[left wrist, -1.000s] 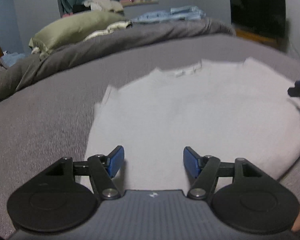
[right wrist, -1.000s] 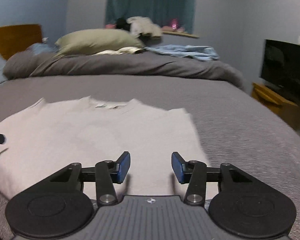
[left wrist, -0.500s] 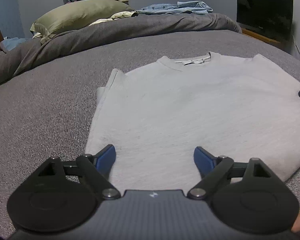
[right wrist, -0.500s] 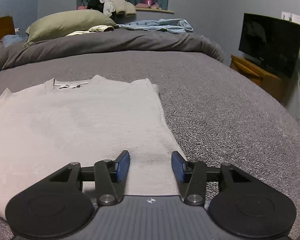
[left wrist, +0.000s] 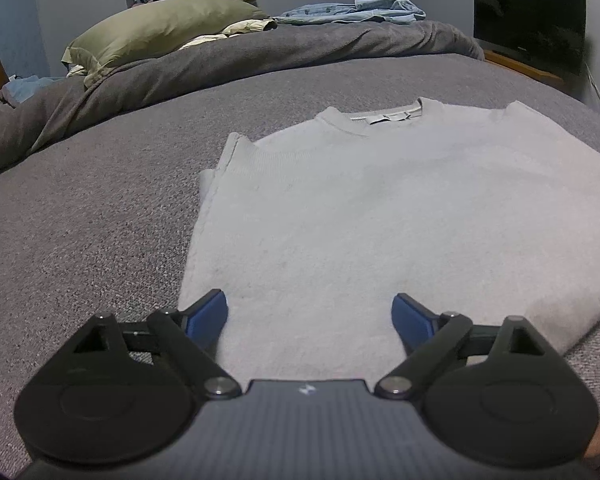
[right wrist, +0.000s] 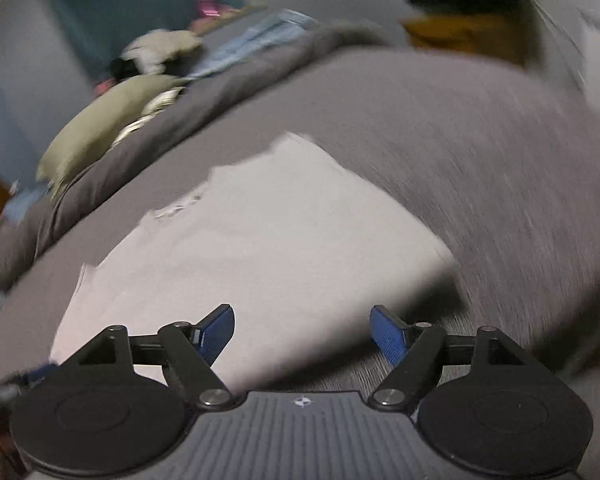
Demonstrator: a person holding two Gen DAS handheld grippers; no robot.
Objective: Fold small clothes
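Grey bed, one shirt.

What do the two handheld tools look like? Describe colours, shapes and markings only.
Both match. The left tool has two blue ribbed pads on black jointed linkages with silver pivot pins, black round discs on either side, and a grey ribbed body bearing a small white mark. The right tool shows the same blue pads, black discs and grey ribbed body, its mark cross-shaped.
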